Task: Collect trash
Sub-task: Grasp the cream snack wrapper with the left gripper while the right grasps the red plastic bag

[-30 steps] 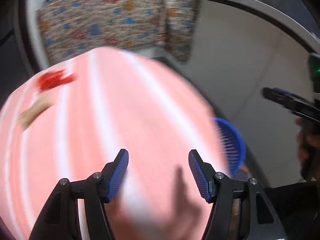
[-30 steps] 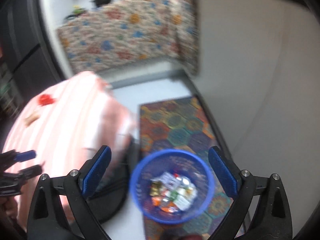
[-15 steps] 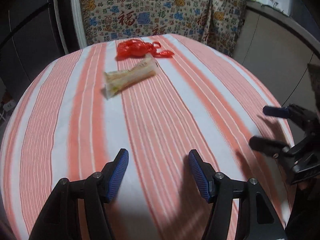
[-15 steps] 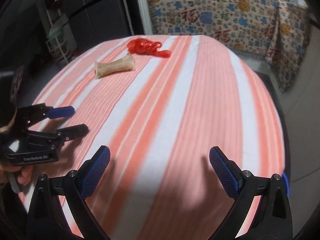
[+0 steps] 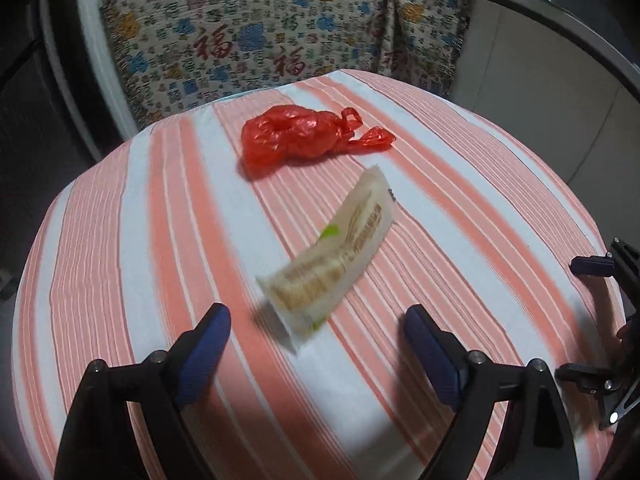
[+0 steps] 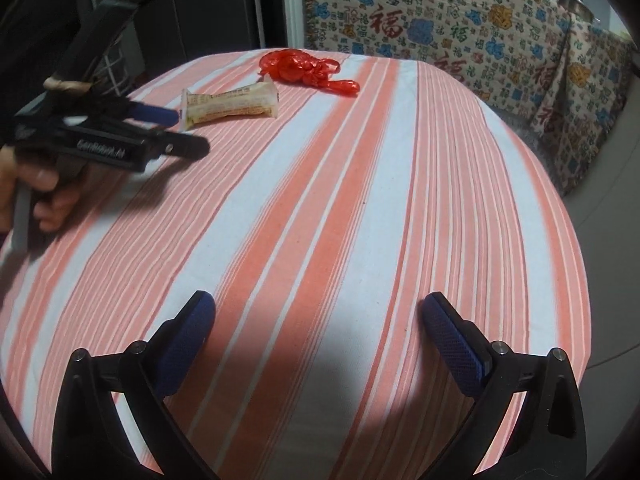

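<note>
two grippers [image 5: 316, 332] [image 6: 318, 320] wide (empty), wrapper [image 5: 332, 256] ahead

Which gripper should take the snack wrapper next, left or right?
Left. The left gripper has just been opening, nothing between its jaws, and the snack wrapper lies just ahead. The right gripper hangs over bare striped tablecloth, well short of it.

Red "福" characters on the patterned cloth [image 6: 460, 32] — wrapper [image 5: 336, 256] print unreadable
</note>
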The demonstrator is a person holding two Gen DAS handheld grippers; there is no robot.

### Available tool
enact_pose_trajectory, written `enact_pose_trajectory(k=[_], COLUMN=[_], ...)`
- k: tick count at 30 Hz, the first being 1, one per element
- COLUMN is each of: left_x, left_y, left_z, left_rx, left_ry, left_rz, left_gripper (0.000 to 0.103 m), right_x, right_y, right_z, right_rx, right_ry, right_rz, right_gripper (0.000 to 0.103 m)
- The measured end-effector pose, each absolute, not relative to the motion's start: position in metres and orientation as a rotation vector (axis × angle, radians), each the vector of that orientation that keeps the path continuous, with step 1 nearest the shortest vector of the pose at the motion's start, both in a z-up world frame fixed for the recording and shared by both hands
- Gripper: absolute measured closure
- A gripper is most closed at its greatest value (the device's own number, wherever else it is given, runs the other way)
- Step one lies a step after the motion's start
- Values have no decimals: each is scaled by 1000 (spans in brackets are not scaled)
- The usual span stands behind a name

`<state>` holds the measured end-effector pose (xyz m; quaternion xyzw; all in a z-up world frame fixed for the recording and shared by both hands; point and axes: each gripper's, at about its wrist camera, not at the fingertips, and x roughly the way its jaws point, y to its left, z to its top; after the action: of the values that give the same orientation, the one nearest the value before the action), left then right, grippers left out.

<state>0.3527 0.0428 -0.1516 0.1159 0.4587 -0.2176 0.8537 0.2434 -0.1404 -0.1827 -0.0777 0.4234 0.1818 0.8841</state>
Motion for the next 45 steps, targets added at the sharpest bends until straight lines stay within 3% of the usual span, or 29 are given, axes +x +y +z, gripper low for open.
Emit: enact_pose_trajectory(k=[8,10,11,12,15,23,25,27,31,33,45], left_x=[368,369,369,369,357,280,272,267,268,264,263], left_y=[4,6,9,14,29,75,84,89,94,90,92], left_z=[-150,-152,-152,-150,-145,-130,-128,-131,-148,-151,-153], left_rx=[409,371,333,296,215,29,0,-16,-24,51,39], left_ry=[954,956,959,960,957,948,935,935,961,920,913], left_rz=[-551,-562,-572,-565,-472,-202,-155,-102,-45,-29,-32], left_gripper=[14,29,53,69,76,73,64,34,31,21,18], right_x=[244,244,244,244,244,244,244,244,245,253,421], right_y=[-139,-139,-139,-139,-139,-139,-139,-140,-142,-144,-97], right_z=[-183,-183,-183,-183,-183,-183,-183,-183,-182,-181,-174], right_rx=[-163,-163,-162,-163,-163,-163,-163,-163,-153,-175,-302], right_ry=[881,881,881,881,881,881,881,881,884,890,924], right_rz=[378,378,379,378,379,379,379,379,405,431,578], right_gripper=[0,0,0,0,0,0,0,0,1,1,0])
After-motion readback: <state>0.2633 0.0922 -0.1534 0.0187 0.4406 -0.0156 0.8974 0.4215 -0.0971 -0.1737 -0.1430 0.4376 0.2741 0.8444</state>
